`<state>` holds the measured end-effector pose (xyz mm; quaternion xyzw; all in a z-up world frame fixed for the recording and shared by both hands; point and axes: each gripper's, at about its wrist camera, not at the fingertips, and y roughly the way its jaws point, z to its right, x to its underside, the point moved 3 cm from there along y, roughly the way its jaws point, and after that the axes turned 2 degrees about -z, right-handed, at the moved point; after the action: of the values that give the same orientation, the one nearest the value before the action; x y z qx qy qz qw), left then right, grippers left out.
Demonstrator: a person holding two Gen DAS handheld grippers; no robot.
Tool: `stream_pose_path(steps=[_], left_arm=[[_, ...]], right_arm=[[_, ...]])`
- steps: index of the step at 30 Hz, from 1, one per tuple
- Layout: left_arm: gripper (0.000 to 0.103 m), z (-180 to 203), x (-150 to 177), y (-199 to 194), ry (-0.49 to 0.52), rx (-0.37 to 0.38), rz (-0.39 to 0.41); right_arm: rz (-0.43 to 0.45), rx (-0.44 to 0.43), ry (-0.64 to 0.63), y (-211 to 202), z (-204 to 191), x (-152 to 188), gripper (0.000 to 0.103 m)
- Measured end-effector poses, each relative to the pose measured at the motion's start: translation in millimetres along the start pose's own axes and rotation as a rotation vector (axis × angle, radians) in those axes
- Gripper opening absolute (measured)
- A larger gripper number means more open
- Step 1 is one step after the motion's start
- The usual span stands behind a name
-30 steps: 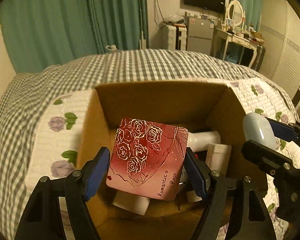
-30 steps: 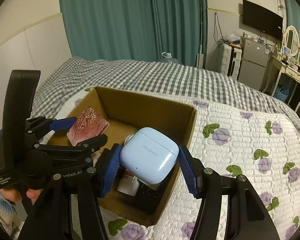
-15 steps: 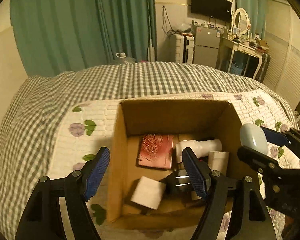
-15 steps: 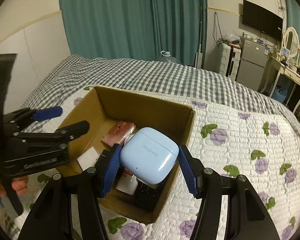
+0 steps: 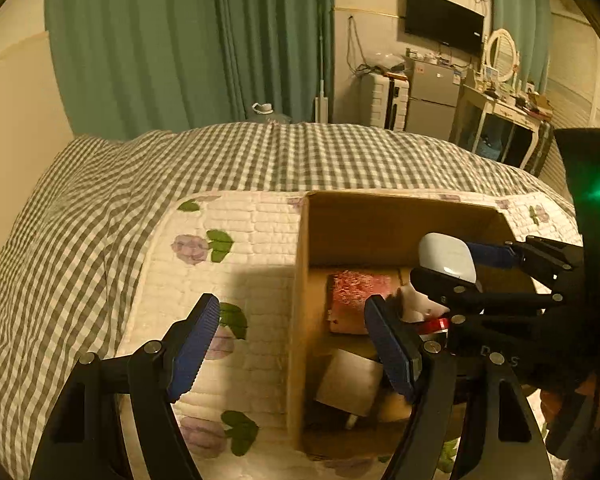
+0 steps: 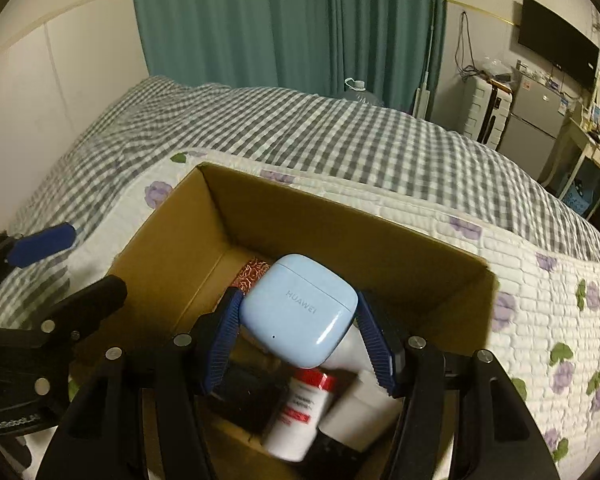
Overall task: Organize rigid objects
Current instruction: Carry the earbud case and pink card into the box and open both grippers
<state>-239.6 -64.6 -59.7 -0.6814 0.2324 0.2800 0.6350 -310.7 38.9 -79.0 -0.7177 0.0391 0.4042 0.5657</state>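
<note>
An open cardboard box (image 6: 356,236) stands on the quilted bed; it also shows in the left wrist view (image 5: 300,280). My right gripper (image 6: 300,332) is shut on a light blue HUAWEI earbud case (image 6: 300,312) and holds it over the box's inside; the case shows in the left wrist view (image 5: 446,256) too. My left gripper (image 5: 292,344) is open and empty, to the left of the box over its left wall. In the box lie a red rose-print box (image 5: 356,296), a white bottle with a red band (image 6: 300,412), and white and dark items.
The flowered quilt (image 6: 540,308) lies over a grey checked bedspread (image 5: 100,208). Green curtains (image 5: 188,40) hang behind the bed. A fridge, a dresser with a mirror and a wall television stand at the far right.
My left gripper let go of the red rose-print box, which now lies in the cardboard box, and drew back to the left. My right gripper carried the earbud case further over the box.
</note>
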Motion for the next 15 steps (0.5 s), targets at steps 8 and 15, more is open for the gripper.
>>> stream_pose_path(steps=[8,15], left_arm=[[0.077,-2.1,2.7,-8.4,-0.004,0.001,0.003],[0.078,18.6,-10.7,-53.3,0.024,-0.054,0.076]], right_arm=[[0.058,0.038,0.037,-13.9,3.4,0.8,0.084],[0.136,0.128,0.052,-80.0,24.0,1.6,0.091]])
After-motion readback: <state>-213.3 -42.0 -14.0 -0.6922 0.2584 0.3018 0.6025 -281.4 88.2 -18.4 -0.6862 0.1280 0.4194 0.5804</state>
